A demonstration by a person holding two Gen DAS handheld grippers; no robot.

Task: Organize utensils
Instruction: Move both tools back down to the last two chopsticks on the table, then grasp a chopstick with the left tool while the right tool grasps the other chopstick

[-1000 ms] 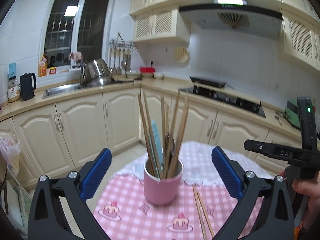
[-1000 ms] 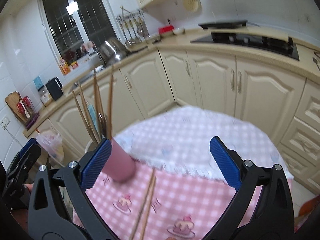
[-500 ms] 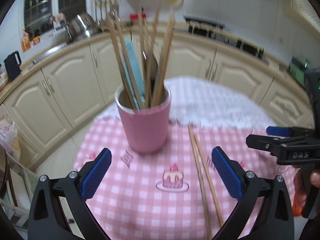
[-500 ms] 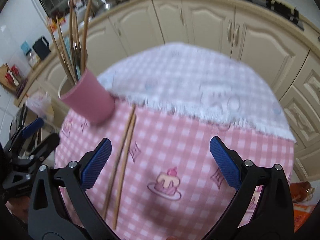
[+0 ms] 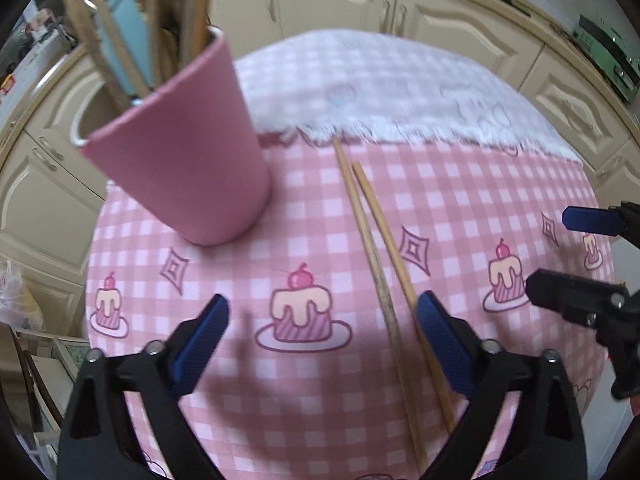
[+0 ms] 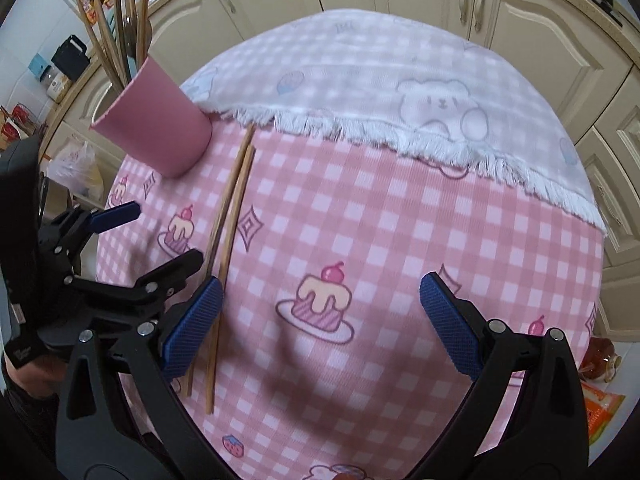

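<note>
A pink cup point(image 5: 188, 168) holding several chopsticks and utensils stands on the pink checked tablecloth point(image 5: 480, 184); it also shows in the right wrist view point(image 6: 156, 132). Two loose wooden chopsticks point(image 5: 380, 264) lie side by side on the cloth right of the cup, and in the right wrist view point(image 6: 232, 216). My left gripper point(image 5: 322, 336) is open and empty, low over the cloth, its right finger by the chopsticks. My right gripper point(image 6: 320, 320) is open and empty, its left finger over the chopsticks' near ends.
A white fringed cloth point(image 6: 400, 92) with a bear print covers the table's far half. Cream kitchen cabinets point(image 6: 440, 4) stand beyond the round table's edge. An orange packet point(image 6: 600, 404) lies on the floor to the right.
Both grippers have tilted down and moved lower and closer over the table. The cup and the two chopsticks now look larger; they have not moved on the cloth.
</note>
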